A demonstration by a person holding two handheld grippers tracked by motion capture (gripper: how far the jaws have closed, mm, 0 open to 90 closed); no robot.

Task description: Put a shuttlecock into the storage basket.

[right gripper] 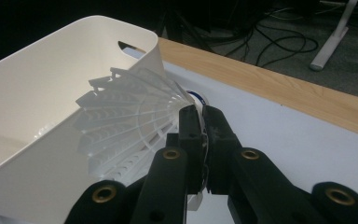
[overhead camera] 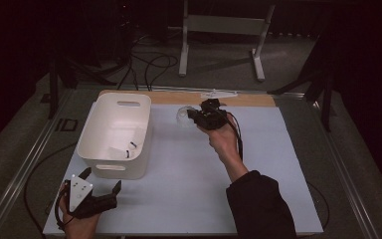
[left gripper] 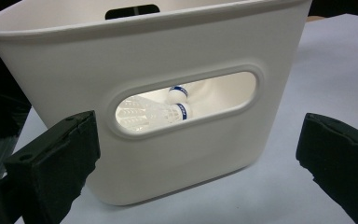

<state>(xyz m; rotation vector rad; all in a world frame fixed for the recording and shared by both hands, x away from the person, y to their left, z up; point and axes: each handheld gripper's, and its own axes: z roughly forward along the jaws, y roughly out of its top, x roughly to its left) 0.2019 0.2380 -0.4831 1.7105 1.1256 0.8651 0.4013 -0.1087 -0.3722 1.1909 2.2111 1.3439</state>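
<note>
Right claw (right gripper: 200, 126) pinches the shuttlecock (right gripper: 130, 126) by its skirt – probably a thin hold – so it could slip short of the bin (overhead camera: 115, 134).

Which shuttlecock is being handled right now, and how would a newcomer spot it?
Start at the white bin on the table's left side. Just right of its far corner, the right gripper is shut on a white shuttlecock. Unlike the two shuttlecocks in the bin, it is held above the table.
</note>
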